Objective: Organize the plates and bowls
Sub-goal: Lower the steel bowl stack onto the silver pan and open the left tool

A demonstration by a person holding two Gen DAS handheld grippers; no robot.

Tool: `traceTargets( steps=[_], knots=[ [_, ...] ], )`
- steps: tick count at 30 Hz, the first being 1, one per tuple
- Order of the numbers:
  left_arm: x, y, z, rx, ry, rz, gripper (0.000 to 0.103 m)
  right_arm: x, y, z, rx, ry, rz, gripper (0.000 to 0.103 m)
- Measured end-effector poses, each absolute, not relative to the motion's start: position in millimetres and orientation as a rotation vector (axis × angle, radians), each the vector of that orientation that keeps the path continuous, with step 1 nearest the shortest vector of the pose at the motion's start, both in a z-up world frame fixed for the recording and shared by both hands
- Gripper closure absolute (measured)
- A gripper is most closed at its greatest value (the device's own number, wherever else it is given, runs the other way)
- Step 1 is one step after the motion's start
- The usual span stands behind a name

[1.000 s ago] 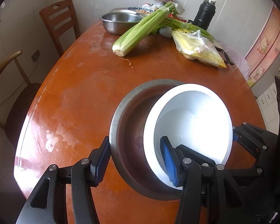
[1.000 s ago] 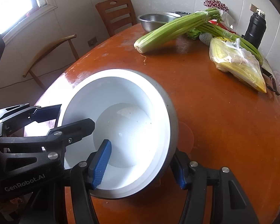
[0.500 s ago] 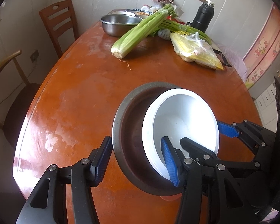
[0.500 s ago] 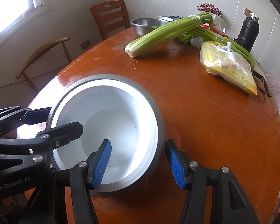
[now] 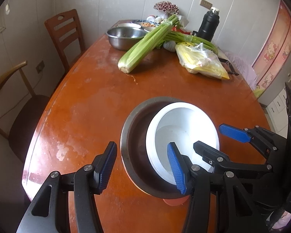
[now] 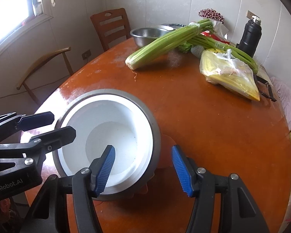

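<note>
white bowl [image 5: 186,136] sits nested in steel bowl [image 5: 134,149] on near part of orange surface [image 5: 91,104], w/ left gripper [image 5: 141,167] & right gripper [image 6: 142,168] both parted, each straddling the bowls' rim, pads not pressing; celery [image 5: 145,42] lies far side.

The surface [image 5: 99,104] is glossy varnished wood, worn pale in patches toward its left edge; the outer bowl [image 5: 135,147] is dull brushed metal; the inner bowl [image 5: 184,124] is smooth, matt white, perhaps plastic; each tool [image 5: 141,167] [image 6: 143,170] has ribbed blue pads on black, seemingly plastic arms.
</note>
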State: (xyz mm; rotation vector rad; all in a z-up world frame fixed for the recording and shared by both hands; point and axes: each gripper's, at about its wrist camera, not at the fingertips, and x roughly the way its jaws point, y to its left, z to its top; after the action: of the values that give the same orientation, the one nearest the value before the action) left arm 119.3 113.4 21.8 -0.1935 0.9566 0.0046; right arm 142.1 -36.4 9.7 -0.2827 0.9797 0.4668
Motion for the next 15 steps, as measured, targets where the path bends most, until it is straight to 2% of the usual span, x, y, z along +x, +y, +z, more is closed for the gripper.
traceTargets(
  steps=[15],
  knots=[
    [74,92,34,-0.161,0.88,0.049,0.046,98,-69,38,-0.229,0.856,0.469,0.041]
  ],
)
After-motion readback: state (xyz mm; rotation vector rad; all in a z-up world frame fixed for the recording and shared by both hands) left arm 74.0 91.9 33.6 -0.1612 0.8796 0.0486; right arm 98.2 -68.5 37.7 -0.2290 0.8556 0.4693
